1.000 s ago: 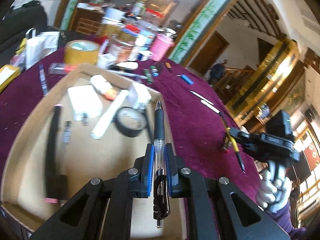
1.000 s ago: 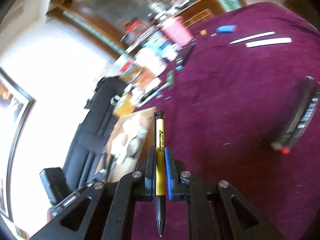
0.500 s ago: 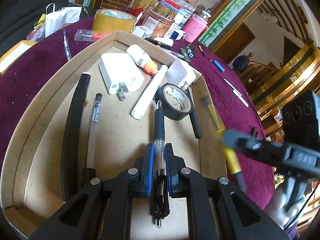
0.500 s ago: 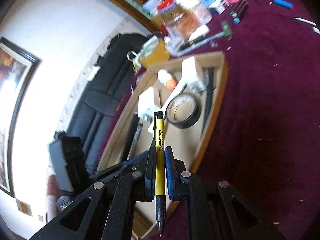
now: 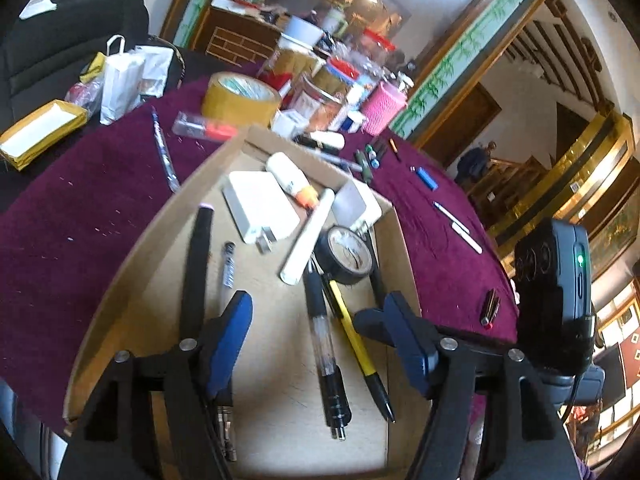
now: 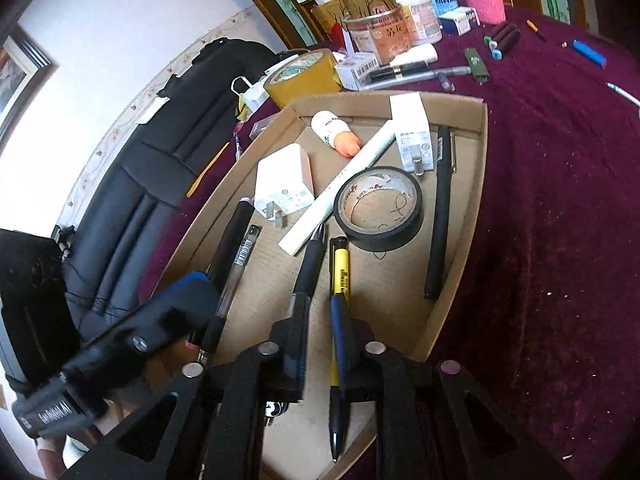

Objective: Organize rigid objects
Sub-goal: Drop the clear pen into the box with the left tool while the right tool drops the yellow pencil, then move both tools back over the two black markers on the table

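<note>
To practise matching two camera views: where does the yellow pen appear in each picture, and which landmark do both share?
Left wrist: yellow pen lies in the box, lower centre, right of the black pen, between the open left gripper fingers.
Right wrist: yellow pen bottom centre, inside the open right gripper.
Shared landmark: black tape roll, just beyond the pen's far end.

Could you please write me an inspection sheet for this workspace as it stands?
Surface: maroon cloth, speckled with crumbs.
Job's things: cardboard box holds black pen, yellow pen, black tape roll, white charger.
Clutter: brown tape roll, pink cup and jars behind the box.
Grippers: left gripper open above the black pen; right gripper over the yellow pen, grip unclear.
Cables: thin black lead beside the right gripper's body.
Surroundings: black chair, white wall.
</note>
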`<move>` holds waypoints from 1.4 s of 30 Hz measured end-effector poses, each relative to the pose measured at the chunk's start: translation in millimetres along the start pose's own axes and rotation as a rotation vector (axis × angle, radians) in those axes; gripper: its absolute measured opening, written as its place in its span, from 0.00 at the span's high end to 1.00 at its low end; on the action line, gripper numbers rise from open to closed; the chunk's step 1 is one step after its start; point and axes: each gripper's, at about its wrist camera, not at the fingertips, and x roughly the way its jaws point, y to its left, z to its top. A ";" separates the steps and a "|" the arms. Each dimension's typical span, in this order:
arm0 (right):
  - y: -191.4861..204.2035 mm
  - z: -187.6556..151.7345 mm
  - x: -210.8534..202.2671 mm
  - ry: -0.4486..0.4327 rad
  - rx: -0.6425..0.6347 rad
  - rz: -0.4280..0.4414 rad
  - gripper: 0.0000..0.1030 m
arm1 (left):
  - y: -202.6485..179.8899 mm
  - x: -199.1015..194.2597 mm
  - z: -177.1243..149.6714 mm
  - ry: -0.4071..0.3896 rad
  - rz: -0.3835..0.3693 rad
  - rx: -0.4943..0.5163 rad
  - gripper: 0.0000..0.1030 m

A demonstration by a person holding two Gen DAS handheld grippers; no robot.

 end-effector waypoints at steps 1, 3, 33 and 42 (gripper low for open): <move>0.9 -0.6 -4.5 -0.015 -0.014 -0.014 0.72 | -0.5 -2.0 0.2 -0.009 0.005 0.000 0.34; 4.0 -2.8 -16.4 -0.057 -0.055 -0.050 0.62 | -3.3 -6.4 1.1 -0.036 0.022 0.006 0.33; -87.6 -32.4 -169.8 -0.580 -0.034 -0.598 0.04 | -150.0 -9.5 -20.0 -0.243 0.185 0.430 0.15; -127.7 -43.4 -189.0 -0.594 0.031 -0.616 0.04 | -188.6 18.5 -30.9 -0.169 0.155 0.505 0.15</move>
